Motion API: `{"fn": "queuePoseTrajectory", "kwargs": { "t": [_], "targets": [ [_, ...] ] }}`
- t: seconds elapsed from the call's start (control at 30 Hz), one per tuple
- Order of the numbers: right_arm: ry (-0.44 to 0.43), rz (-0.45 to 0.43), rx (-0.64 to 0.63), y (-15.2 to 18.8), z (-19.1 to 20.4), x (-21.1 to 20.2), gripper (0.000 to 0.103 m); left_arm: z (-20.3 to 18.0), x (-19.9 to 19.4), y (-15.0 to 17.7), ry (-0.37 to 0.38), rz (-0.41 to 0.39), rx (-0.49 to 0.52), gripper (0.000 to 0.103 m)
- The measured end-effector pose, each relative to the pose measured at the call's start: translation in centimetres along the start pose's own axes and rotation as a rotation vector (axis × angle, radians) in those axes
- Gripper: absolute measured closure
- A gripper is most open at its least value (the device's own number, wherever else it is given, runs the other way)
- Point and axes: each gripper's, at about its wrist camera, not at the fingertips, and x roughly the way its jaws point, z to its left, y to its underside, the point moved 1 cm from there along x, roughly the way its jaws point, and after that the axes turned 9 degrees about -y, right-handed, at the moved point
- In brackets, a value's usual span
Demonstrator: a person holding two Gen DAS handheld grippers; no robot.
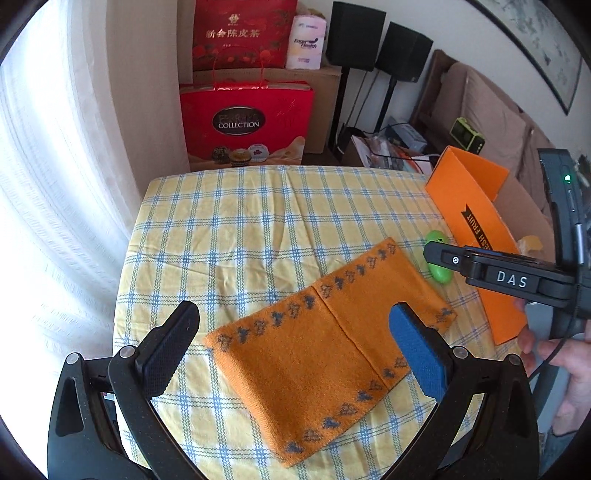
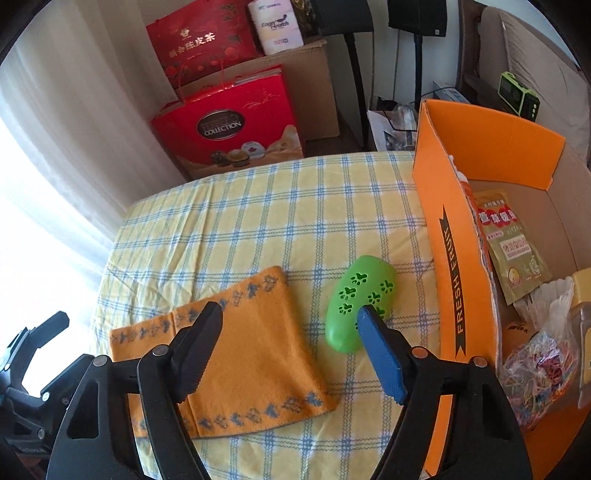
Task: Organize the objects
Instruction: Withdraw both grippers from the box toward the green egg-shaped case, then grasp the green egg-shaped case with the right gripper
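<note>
You are working in a home, evidently a living room. A checked cloth (image 1: 258,221) covers the table. Behind it stand red gift boxes (image 1: 245,122) on a carton (image 1: 325,107), with a tissue pack (image 1: 306,40) on top. Two black speakers (image 1: 356,35) on stands occupy the corner. A cushioned sofa (image 1: 491,110) lines the wall under a framed picture (image 1: 535,48). A sheer curtain (image 1: 55,166) hangs at the window.
</note>
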Motion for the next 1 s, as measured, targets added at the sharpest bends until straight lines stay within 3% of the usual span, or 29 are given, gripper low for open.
{"fn": "queuePoseTrajectory", "kwargs": {
  "t": [0.4,0.77,0.83,0.9,1.0],
  "targets": [
    [0.111,-0.035,0.084,0.9,-2.0,2.2,0.03,-0.2,1.4,0.6,0.028,0.022,-0.016,0.0],
    [0.07,-0.077,0.174,0.4,-3.2,2.7,0.03,0.5,2.5,0.4,0.078,0.047,-0.068,0.0],
    [0.08,-0.077,0.168,0.2,-3.2,3.1,0.034,0.6,2.6,0.4,0.085,0.05,-0.073,0.0],
    [0.088,-0.076,0.145,0.1,-3.2,3.2,0.053,0.7,2.6,0.4,0.094,0.052,-0.076,0.0],
    [0.053,-0.068,0.119,0.1,-3.1,3.3,0.058,0.7,2.7,0.4,0.108,0.056,-0.088,0.0]
  ]
}}
